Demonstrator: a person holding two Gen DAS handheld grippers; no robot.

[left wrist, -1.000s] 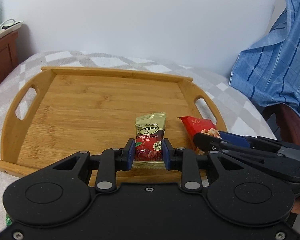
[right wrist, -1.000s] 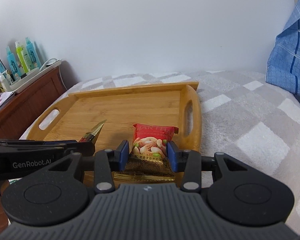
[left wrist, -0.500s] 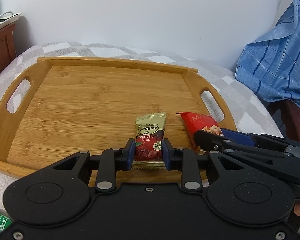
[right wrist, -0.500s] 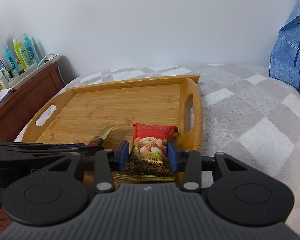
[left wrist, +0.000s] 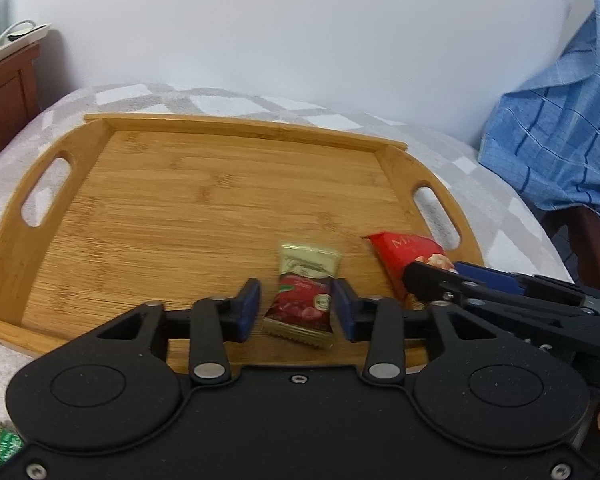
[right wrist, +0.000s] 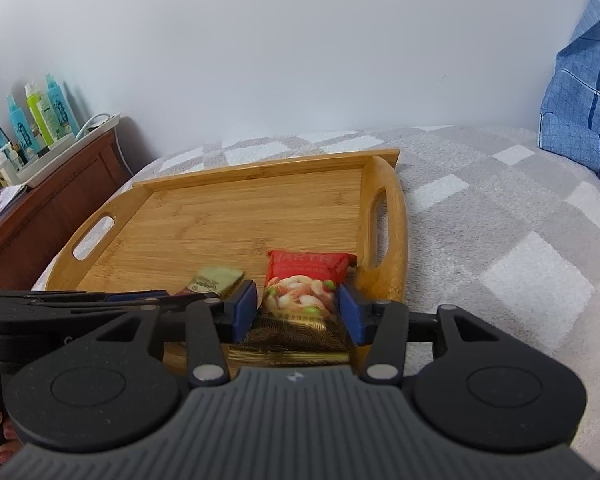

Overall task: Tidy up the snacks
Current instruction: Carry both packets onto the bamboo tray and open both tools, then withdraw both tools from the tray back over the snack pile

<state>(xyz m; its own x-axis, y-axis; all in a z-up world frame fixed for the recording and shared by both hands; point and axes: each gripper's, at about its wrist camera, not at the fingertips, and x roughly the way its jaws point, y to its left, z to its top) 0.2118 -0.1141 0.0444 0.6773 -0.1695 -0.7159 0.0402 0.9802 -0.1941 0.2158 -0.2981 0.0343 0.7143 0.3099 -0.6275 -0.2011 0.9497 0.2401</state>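
A wooden tray (left wrist: 228, 200) with cut-out handles lies on a grey checked blanket; it also shows in the right wrist view (right wrist: 236, 216). My left gripper (left wrist: 296, 312) is open, and a gold-and-red cherry candy packet (left wrist: 302, 296) sits loose between its pads at the tray's near edge. My right gripper (right wrist: 298, 312) is open around a red nut packet (right wrist: 304, 292) near the tray's right handle. The nut packet also shows in the left wrist view (left wrist: 408, 252), and the candy packet in the right wrist view (right wrist: 216, 280).
A blue checked cloth (left wrist: 560, 140) hangs at the right. A dark wooden cabinet (right wrist: 48, 200) with bottles (right wrist: 40, 112) stands at the left by the white wall. A green wrapper (left wrist: 8, 446) lies on the blanket near the bottom left.
Both grippers have opened. The candy packet and the nut packet, gripped before, now sit loose between the pads over the tray's near part.
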